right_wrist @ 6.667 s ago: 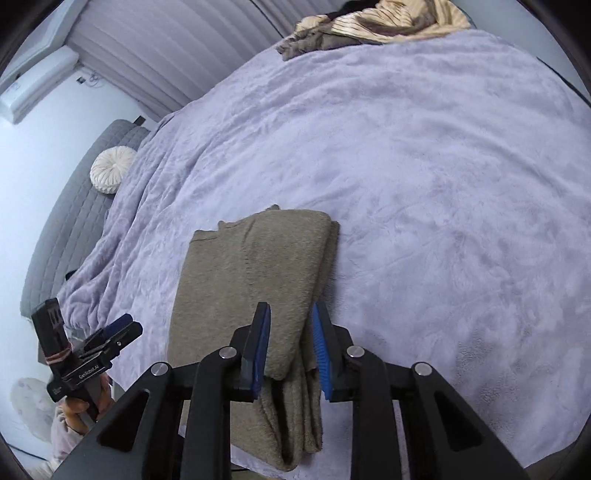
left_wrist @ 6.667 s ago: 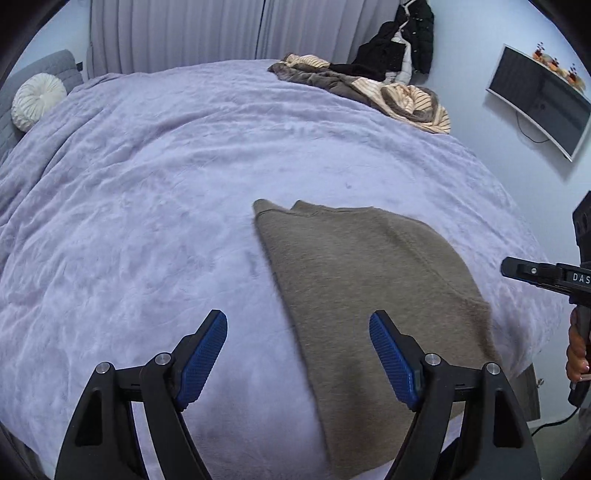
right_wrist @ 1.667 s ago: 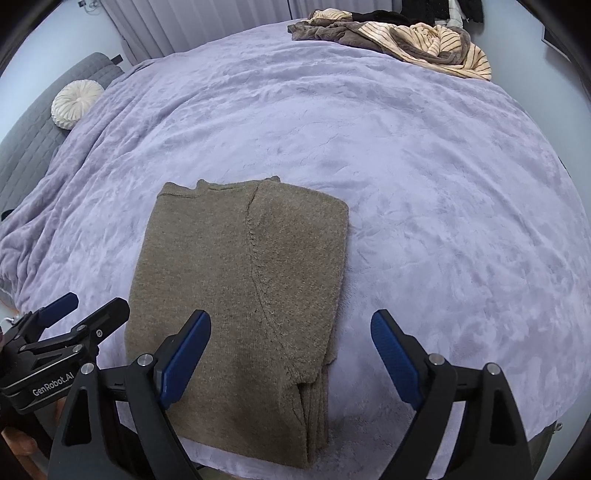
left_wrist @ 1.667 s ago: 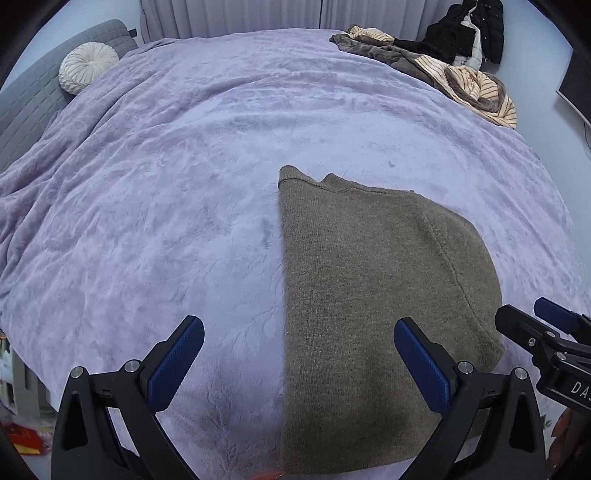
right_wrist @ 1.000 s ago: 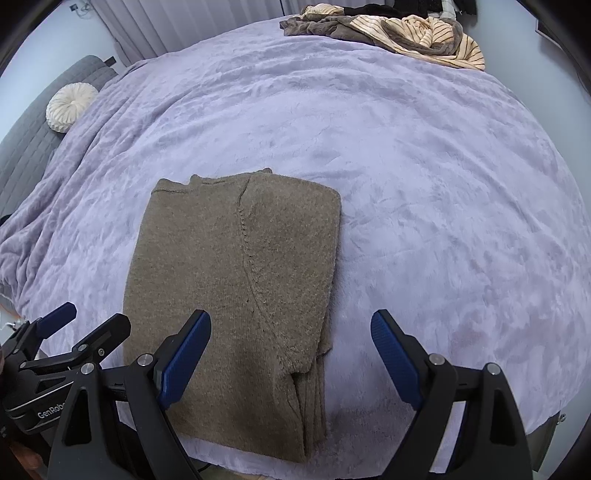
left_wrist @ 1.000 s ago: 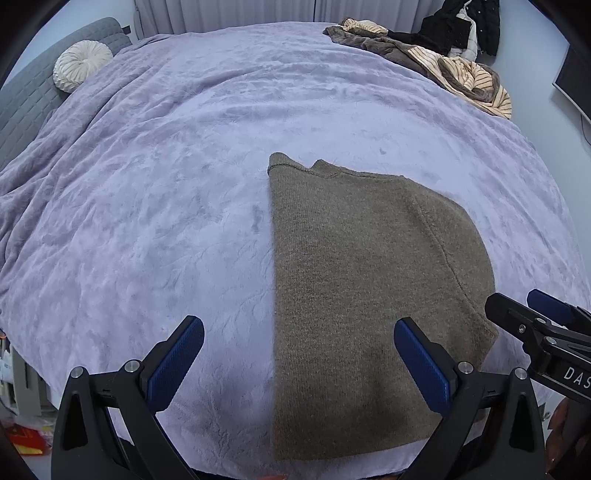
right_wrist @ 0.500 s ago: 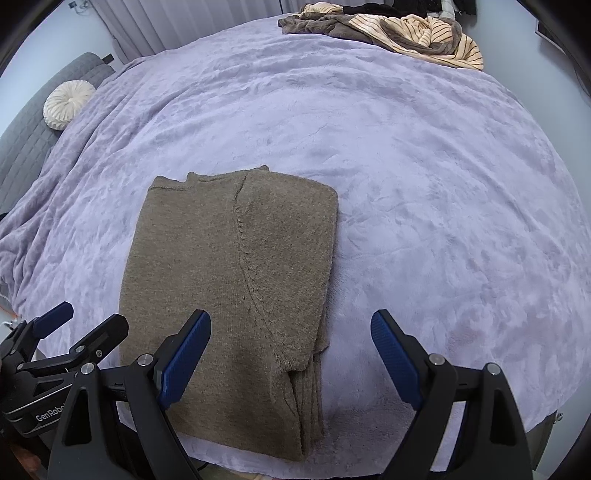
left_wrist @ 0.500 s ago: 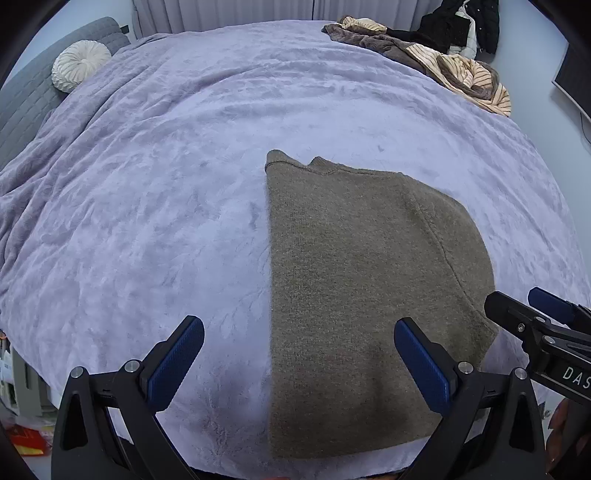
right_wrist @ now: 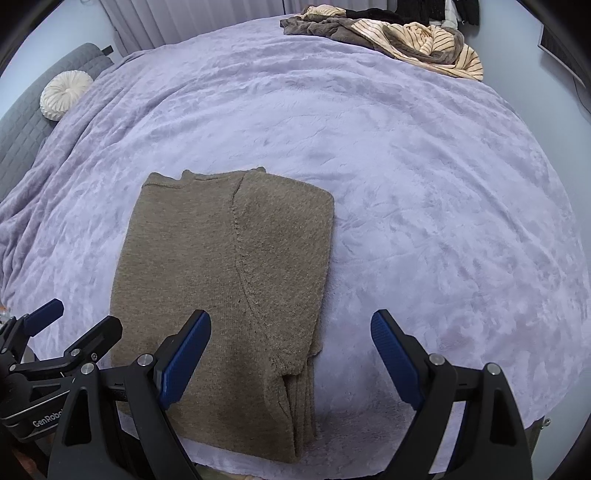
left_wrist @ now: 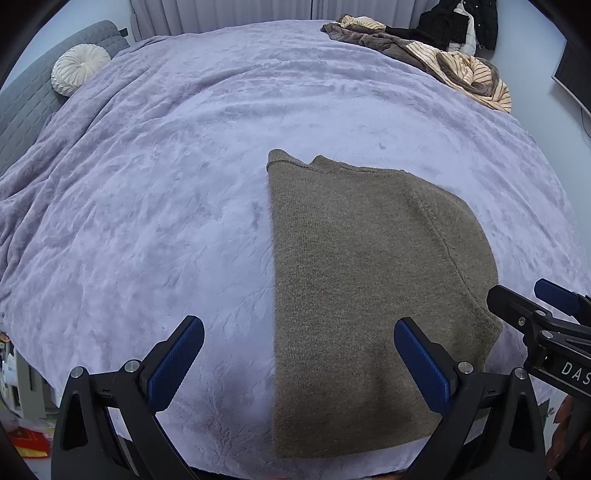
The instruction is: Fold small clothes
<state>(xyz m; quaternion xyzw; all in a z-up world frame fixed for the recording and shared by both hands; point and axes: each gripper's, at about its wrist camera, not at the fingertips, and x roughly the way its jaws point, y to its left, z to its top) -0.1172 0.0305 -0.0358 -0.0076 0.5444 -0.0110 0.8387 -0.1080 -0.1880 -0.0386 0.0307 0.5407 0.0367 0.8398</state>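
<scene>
A brown knit sweater (left_wrist: 354,280) (right_wrist: 221,280) lies folded lengthwise on the lilac blanket (left_wrist: 155,192) (right_wrist: 424,177), near the bed's front edge, its sleeve laid over the right side. My left gripper (left_wrist: 299,354) hangs open above the sweater's lower left part, nothing between its blue pads. My right gripper (right_wrist: 291,350) stands open over the sweater's lower right edge, holding nothing. The right gripper's fingers (left_wrist: 535,314) show at the right edge of the left wrist view. At the left edge of the right wrist view are the left gripper's fingers (right_wrist: 62,339).
A heap of striped and dark clothes (left_wrist: 436,59) (right_wrist: 402,33) lies at the far right corner of the bed. A round white cushion (left_wrist: 79,68) (right_wrist: 64,94) rests on the grey headboard (left_wrist: 26,107) at the left. A dark screen (left_wrist: 572,70) hangs on the right wall.
Several seconds ago the right gripper was shut on the sweater's folded edge; it has let go and stands open. Over the last second both grippers have barely moved.
</scene>
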